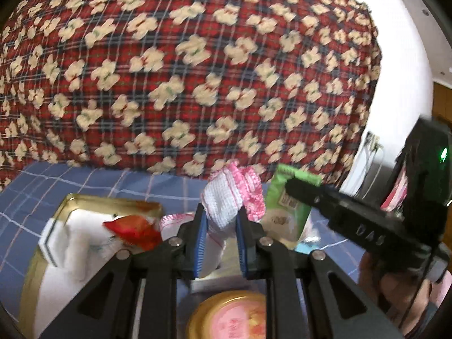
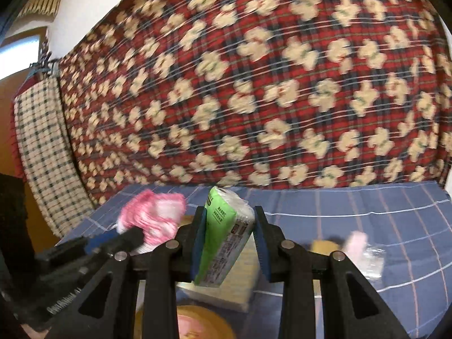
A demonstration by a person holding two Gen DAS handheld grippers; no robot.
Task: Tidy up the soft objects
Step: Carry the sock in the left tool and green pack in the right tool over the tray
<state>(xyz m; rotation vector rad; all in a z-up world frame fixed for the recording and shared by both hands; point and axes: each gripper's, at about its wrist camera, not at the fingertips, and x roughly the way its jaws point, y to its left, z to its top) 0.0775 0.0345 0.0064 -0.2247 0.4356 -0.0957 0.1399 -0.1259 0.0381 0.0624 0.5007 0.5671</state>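
My left gripper (image 1: 219, 223) is clamped on a white mesh cloth with a pink crocheted edge (image 1: 226, 197), lifted above the blue checked bedsheet (image 1: 93, 180). My right gripper (image 2: 229, 237) pinches a green-and-white soft tissue pack (image 2: 223, 234), held upright over that sheet, just beside the cloth.

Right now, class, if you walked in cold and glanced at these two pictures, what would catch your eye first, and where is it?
The red plaid blanket with cream flower shapes fills the whole background above the blue checked sheet. In front of it, the left gripper has its jaws shut on a pink-and-white cloth, and the right gripper grips a green tissue pack upright. Lower left in the left view sits a gold-rimmed tin.
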